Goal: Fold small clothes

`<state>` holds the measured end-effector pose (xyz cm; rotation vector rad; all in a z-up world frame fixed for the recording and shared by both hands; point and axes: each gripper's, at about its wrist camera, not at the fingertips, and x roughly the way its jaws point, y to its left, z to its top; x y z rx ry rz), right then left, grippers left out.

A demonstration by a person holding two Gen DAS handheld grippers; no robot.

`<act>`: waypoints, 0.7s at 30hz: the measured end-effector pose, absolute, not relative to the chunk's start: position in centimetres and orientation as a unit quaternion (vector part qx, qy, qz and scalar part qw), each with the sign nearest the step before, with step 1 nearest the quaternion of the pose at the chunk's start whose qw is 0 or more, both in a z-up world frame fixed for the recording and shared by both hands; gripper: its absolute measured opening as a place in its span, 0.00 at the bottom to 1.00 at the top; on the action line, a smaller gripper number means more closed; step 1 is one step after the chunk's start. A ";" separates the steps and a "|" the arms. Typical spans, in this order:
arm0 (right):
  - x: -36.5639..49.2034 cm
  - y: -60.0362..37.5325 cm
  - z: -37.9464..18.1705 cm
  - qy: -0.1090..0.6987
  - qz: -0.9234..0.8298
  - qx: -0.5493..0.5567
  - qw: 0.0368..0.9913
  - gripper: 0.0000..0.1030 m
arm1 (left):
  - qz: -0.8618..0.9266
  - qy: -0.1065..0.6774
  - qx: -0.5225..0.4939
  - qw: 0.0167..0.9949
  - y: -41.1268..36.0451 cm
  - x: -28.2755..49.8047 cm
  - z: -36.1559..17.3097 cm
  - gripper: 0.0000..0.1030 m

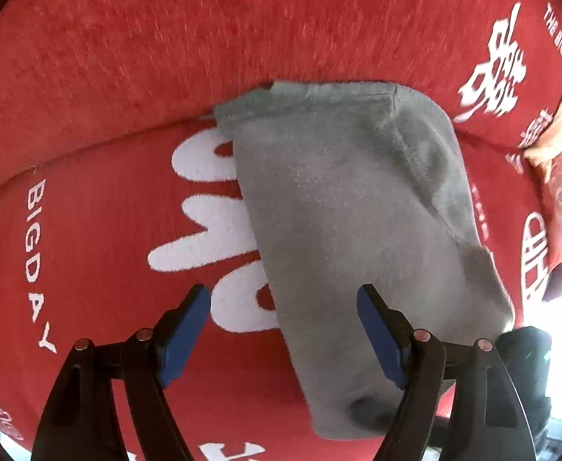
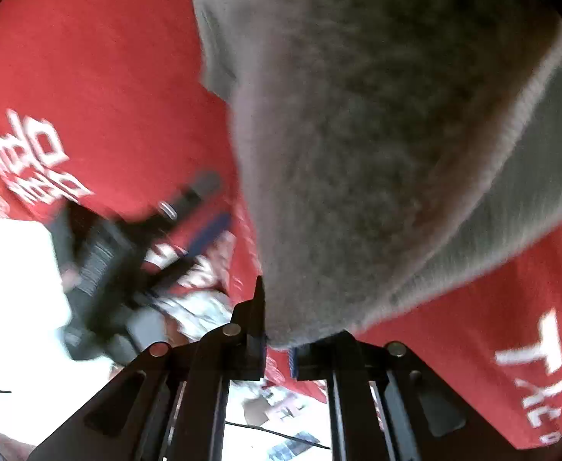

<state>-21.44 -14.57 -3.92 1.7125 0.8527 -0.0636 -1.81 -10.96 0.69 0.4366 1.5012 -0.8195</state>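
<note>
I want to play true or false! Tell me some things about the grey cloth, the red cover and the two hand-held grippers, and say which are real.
1. The cloth is grey. True.
2. The cover under it is blue. False: it is red with white writing.
3. The left hand-held gripper has its blue pads wide apart. True.
4. The left hand-held gripper is squeezing the cloth. False: its pads are open and pinch nothing.
5. The right hand-held gripper is closed on an edge of the grey cloth. True.
6. The cover has no words on it. False: white letters such as "BIG DAY" show.
</note>
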 end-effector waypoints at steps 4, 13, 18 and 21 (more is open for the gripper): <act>-22.2 -15.4 -6.1 0.390 -0.076 0.721 0.567 0.11 | -0.352 0.665 0.206 0.626 -11.4 -2.7 -1.7 0.77; -24.8 -21.7 2.6 0.417 0.028 0.635 0.649 0.54 | -0.348 0.646 0.201 0.649 -10.1 -2.8 -0.6 0.77; -24.6 -31.1 2.4 0.421 -0.120 0.566 0.698 0.54 | -0.341 0.648 0.196 0.652 -9.4 -2.4 -0.3 0.77; -21.8 -33.8 0.2 0.462 -0.141 0.527 0.700 0.53 | -0.345 0.646 0.191 0.653 -9.4 -2.8 -0.2 0.77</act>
